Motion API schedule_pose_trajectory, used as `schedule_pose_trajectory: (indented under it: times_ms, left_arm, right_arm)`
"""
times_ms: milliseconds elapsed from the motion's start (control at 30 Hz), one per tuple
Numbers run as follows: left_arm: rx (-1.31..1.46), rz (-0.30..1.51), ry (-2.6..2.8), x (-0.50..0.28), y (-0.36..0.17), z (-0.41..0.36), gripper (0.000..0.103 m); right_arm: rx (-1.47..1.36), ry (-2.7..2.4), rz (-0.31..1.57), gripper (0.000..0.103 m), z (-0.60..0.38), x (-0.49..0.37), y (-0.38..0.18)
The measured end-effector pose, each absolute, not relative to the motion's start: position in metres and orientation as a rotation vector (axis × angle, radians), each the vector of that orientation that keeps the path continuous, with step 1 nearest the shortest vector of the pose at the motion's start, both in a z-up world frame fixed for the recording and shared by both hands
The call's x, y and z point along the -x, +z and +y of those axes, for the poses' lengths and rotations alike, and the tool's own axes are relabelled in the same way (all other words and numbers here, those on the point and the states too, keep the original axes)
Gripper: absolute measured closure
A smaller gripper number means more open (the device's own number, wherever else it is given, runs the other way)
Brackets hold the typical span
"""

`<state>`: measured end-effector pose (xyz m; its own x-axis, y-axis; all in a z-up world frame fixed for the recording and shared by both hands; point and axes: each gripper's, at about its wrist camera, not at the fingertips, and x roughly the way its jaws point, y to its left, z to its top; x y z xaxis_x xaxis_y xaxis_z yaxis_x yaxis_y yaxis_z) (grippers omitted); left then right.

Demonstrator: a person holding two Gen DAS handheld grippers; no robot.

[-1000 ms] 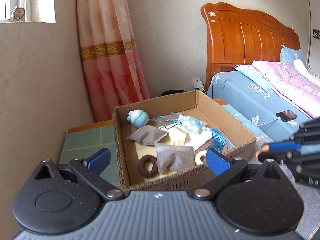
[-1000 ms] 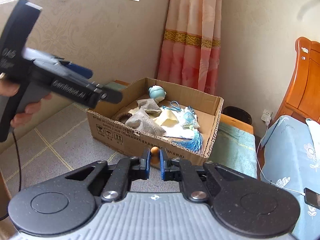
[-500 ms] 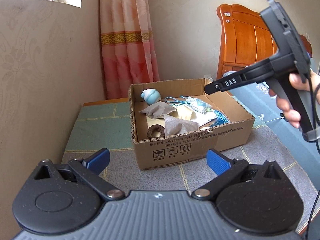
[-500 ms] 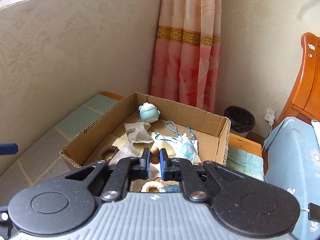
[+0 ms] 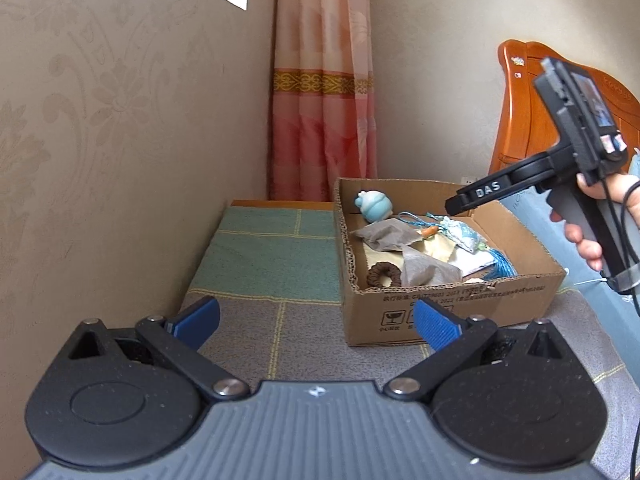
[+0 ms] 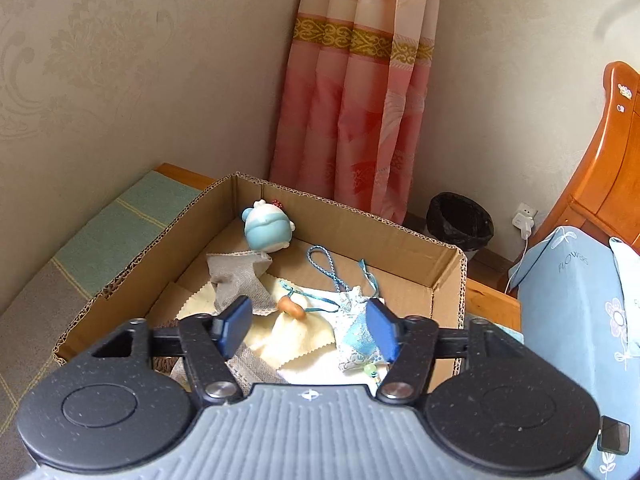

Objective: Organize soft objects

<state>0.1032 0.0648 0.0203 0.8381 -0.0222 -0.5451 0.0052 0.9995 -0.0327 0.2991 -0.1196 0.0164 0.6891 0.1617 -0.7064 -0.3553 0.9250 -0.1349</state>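
On the left, the left hand-held gripper (image 5: pixel 316 322) hangs low over the checked cloth of the counter (image 5: pixel 264 256), jaws spread wide and holding nothing, near the cardboard box (image 5: pixel 448 312) but outside it.

The box sits right of that bare cloth, and the soft things lie in it. At its far left corner is a pale blue plush toy (image 6: pixel 267 229). A grey fabric pouch (image 6: pixel 240 280) lies just near of the toy, over cream cloth pieces (image 6: pixel 296 340), and a brown hair scrunchie (image 5: pixel 385 276) sits at the near left wall. Toward the right lies a blue patterned sachet (image 6: pixel 356 336) with a braided cord loop and a tassel.

The right hand-held gripper (image 6: pixel 308 326) hovers over the middle of the box, jaws spread and empty. A small orange bead (image 6: pixel 292 307) on a teal cord lies on the cream cloth between its fingertips, apart from both.

The step looks like a placing just finished, or a fresh pick. For a pick, lower straight down, close on the body of one item rather than its cord, and lift slowly so that neighbouring cords and cloth do not drag along. Keep the fingers off the box wall.
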Motion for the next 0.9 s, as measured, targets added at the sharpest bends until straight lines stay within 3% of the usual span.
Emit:
schedule_pose_trajectory:
  times_ms: [67,267,900]
  left_arm:
    - [0.027,0.585,-0.009,-0.104,0.020,0.065,0.001]
    - [-0.045,0.583,0.047,-0.102,0.021,0.056,0.001]
    - [-0.056,0.660,-0.016,-0.104,0.059,0.014,0.001]
  right_arm:
    - [0.258,0.283,0.749,0.012,-0.123,-0.292,0.021]
    - [0.252,0.251,0.736,0.002,-0.129,-0.258,0.039]
    - [0.028,0.029,0.804,0.000,-0.163,-0.124,0.044]
